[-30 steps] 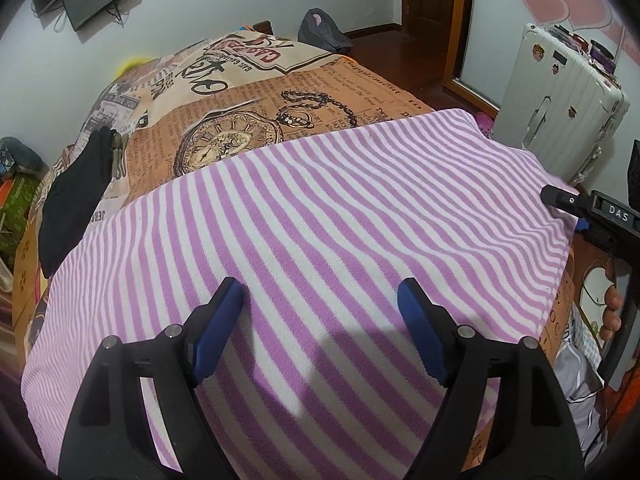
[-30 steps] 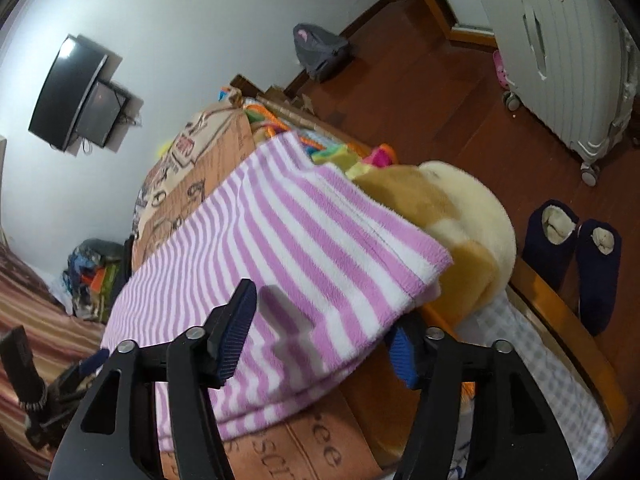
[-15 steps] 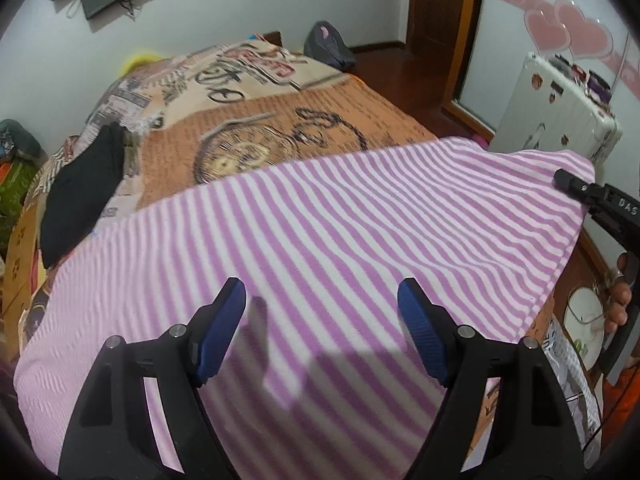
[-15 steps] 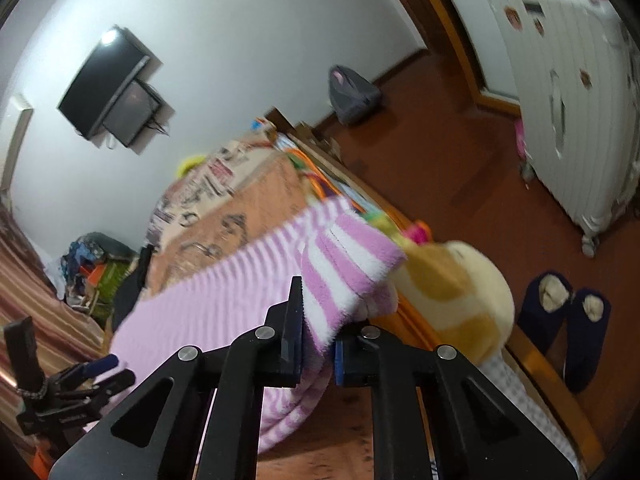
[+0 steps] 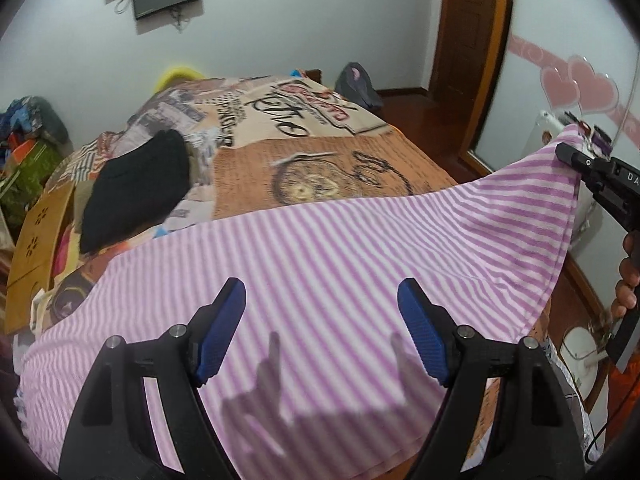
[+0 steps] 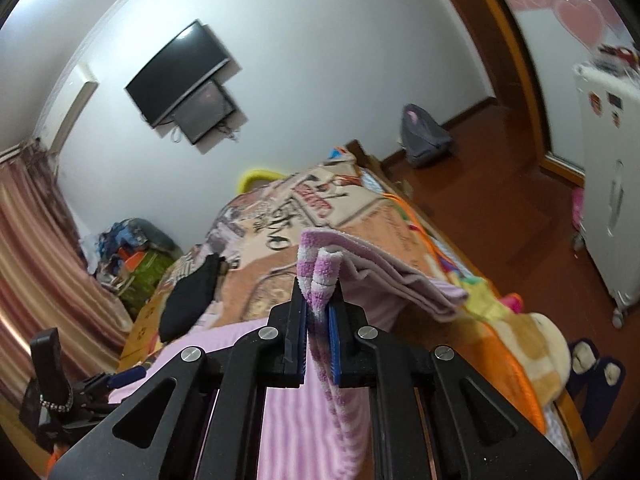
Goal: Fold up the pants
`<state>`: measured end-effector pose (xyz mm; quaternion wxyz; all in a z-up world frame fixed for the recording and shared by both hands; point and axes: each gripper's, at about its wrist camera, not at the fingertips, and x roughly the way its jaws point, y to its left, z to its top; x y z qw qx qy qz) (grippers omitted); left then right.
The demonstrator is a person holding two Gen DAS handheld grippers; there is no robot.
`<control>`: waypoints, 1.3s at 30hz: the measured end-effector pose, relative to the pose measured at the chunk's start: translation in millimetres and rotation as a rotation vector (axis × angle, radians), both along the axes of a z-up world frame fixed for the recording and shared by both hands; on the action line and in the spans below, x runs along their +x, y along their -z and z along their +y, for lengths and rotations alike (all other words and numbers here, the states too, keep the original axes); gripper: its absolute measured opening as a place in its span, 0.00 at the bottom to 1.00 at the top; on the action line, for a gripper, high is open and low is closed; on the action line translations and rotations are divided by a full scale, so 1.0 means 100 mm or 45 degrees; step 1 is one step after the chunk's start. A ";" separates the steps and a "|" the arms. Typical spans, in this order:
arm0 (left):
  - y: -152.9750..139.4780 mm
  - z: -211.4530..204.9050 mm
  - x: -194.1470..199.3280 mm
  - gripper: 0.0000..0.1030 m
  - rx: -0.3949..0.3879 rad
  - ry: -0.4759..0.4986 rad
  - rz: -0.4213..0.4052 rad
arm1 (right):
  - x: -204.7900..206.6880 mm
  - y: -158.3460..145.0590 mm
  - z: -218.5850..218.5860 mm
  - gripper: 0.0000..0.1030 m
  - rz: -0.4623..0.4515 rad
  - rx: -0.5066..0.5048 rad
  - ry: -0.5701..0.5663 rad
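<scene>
The pink-and-white striped pants (image 5: 328, 280) lie spread across the near end of the bed. My right gripper (image 6: 318, 304) is shut on one corner of the pants (image 6: 320, 276), holding it lifted off the bed. In the left wrist view that right gripper (image 5: 568, 156) shows at the right edge with the raised corner pinched in it. My left gripper (image 5: 322, 320) hovers above the middle of the fabric, open, nothing between its blue pads (image 5: 222, 332).
A patterned bedspread (image 5: 312, 156) covers the bed, with a black garment (image 5: 136, 192) on its left side. A white suitcase (image 6: 608, 184) and dark slippers (image 6: 592, 372) stand on the wooden floor to the right. A plush toy (image 6: 532, 344) sits at the bed's corner.
My right gripper closed on the corner of the striped pants and lifted it up off the bed. My left gripper rose, staying open above the fabric.
</scene>
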<state>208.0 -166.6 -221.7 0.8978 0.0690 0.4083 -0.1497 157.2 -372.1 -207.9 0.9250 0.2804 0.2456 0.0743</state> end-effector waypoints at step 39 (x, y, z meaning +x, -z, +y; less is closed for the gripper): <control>0.30 3.14 -0.83 0.77 -0.269 -0.723 -0.003 | 0.53 0.05 3.21 0.07 0.042 -0.278 -1.007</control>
